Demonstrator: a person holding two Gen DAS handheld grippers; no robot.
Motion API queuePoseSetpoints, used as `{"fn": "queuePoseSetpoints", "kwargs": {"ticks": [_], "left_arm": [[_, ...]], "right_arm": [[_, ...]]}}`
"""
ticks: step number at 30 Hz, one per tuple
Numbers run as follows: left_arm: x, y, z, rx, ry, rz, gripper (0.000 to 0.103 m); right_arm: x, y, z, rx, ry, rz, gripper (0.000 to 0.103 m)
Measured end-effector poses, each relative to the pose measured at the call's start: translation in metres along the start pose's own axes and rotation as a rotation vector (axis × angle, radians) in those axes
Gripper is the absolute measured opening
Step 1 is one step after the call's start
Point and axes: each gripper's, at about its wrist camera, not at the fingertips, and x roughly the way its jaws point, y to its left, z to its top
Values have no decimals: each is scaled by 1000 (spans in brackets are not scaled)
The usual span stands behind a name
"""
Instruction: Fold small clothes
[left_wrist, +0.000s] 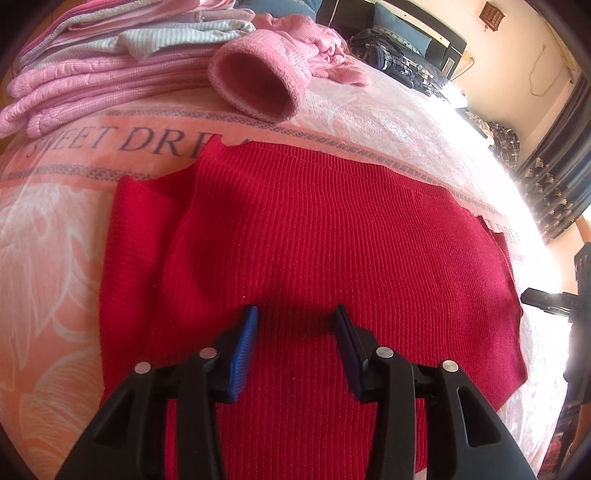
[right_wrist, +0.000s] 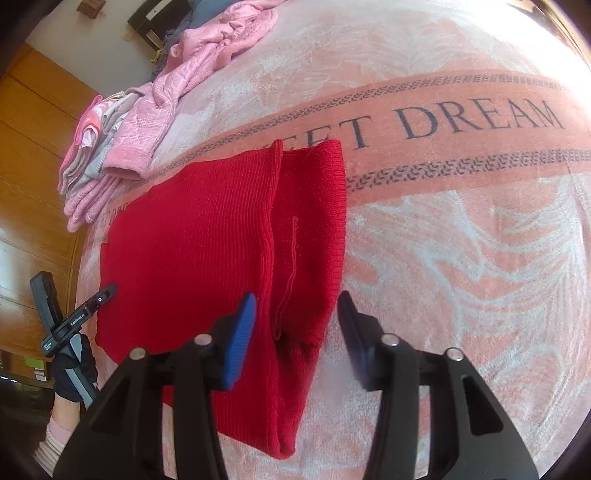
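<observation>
A red ribbed knit garment (left_wrist: 314, 240) lies flat on the pink blanket (left_wrist: 55, 229), with one side flap folded over along its left side in the left wrist view. My left gripper (left_wrist: 295, 317) hovers open over its near middle, holding nothing. In the right wrist view the same red garment (right_wrist: 207, 240) shows a folded sleeve strip (right_wrist: 314, 229) along its right edge. My right gripper (right_wrist: 297, 302) is open above the lower end of that strip, nothing between its fingers. The other gripper (right_wrist: 74, 317), held by a gloved hand (right_wrist: 72, 373), appears at the left.
A stack of folded pink and grey clothes (left_wrist: 110, 66) sits at the back left, with a pink knit sleeve cuff (left_wrist: 258, 85) lying open toward me. More pink clothes (right_wrist: 218, 48) are heaped further back. A wooden wardrobe (right_wrist: 33, 147) stands beside the bed.
</observation>
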Motion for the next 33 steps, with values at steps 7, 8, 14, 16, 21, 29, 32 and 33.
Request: {"fn": "queuePoseSetpoints", "kwargs": {"ticks": [7, 8, 14, 16, 21, 29, 32, 33], "left_arm": [[-2, -2, -4, 10, -9, -5, 49], [-2, -2, -4, 11, -10, -6, 50], [-3, -1, -6, 17, -15, -11, 50], [-3, -1, -6, 17, -15, -11, 50], [-3, -1, -6, 18, -15, -11, 51], [-3, -6, -6, 33, -21, -4, 54], [-2, -6, -6, 33, -21, -4, 55], [-2, -6, -7, 33, -21, -5, 55]], "right_arm": [[-8, -25, -31, 30, 46, 62, 61], [-6, -29, -34, 35, 52, 72, 61], [6, -32, -40, 32, 68, 116, 62], [9, -27, -38, 19, 71, 131, 62], [22, -13, -30, -8, 83, 164, 61], [47, -2, -6, 41, 69, 273, 57], [52, 5, 1, 34, 79, 291, 37], [55, 7, 2, 32, 87, 302, 31]]}}
